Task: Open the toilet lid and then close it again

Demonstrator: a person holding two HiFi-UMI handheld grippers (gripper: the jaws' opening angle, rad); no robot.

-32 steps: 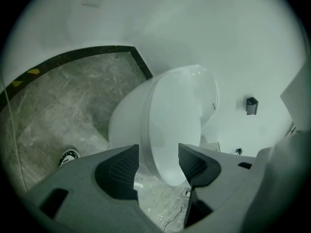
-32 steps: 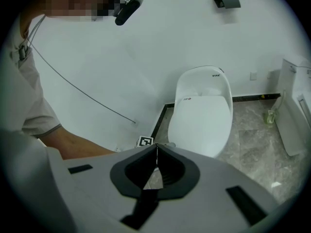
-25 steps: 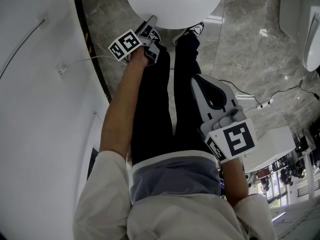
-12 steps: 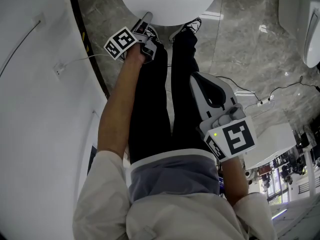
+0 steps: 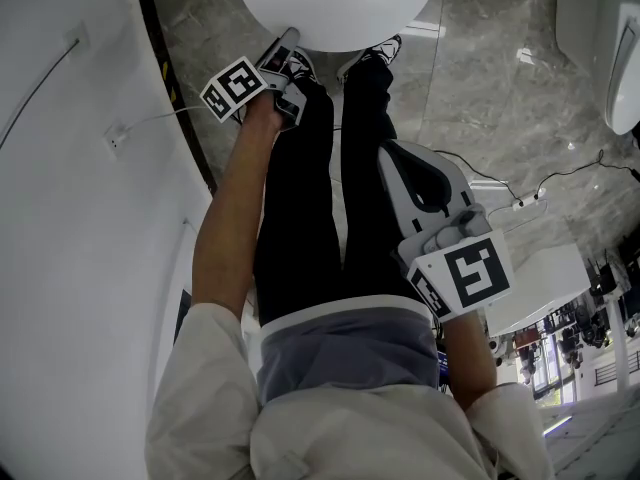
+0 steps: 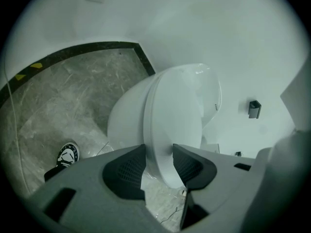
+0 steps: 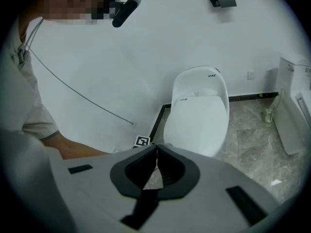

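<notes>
Toilet lid [image 6: 171, 115] down, front rim between left gripper [image 6: 159, 152] jaws, just closed onto it, long axis running away from them. Right gripper [image 7: 155, 149] pinched together, empty, well back.

The toilet lid [image 5: 340, 8] is running off the top of the head view, showing only its front part. The dark trousers [image 5: 300, 188] are hiding most of a shoe [image 5: 378, 53]. A small dark box [image 6: 253, 108] on the wall [image 6: 218, 33] is looking too tiny to name.
</notes>
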